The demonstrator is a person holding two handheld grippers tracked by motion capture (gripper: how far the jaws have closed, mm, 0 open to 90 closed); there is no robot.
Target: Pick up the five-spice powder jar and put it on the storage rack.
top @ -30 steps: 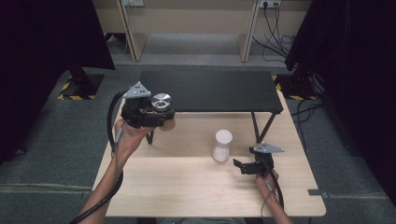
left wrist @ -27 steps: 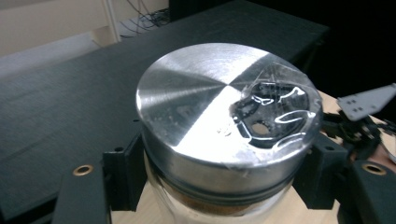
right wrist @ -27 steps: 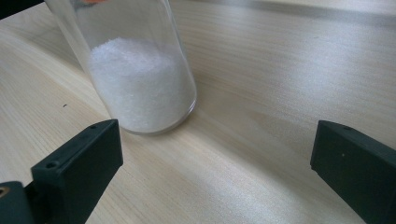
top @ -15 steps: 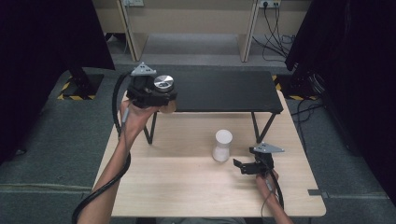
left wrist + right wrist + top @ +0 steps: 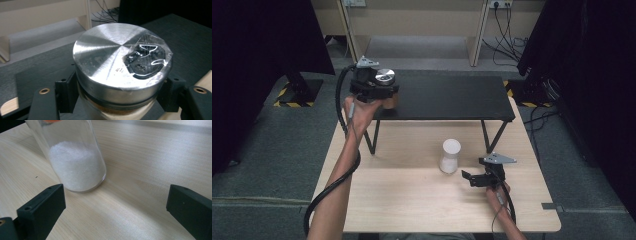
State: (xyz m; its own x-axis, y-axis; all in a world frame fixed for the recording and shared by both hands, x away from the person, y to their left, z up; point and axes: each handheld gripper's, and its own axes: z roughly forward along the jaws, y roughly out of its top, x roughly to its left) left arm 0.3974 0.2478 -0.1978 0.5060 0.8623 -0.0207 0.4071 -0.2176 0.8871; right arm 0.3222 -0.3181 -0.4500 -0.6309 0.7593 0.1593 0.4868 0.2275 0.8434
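A jar with a brushed metal lid (image 5: 385, 76) is held over the left end of the black shelf (image 5: 452, 97). My left gripper (image 5: 383, 90) is shut on the jar's body just under the lid. In the left gripper view the lid (image 5: 112, 55) carries a patch of clear tape over a dark mark, and both black jaws press on the jar from the sides, with my left gripper (image 5: 120, 100) around it. A glass jar of white powder (image 5: 450, 156) stands on the wooden table (image 5: 412, 200). My right gripper (image 5: 473, 179) rests just right of it, open, the powder jar (image 5: 77, 167) ahead of its jaws.
The black shelf stands on thin legs (image 5: 492, 137) across the far half of the table. Dark curtains (image 5: 262, 60) hang at both sides. A cable (image 5: 332, 185) trails from the left gripper along the forearm.
My left hand has carried the lidded jar farther away and upward, from in front of the shelf's left end to over it. The right gripper and powder jar have stayed put.
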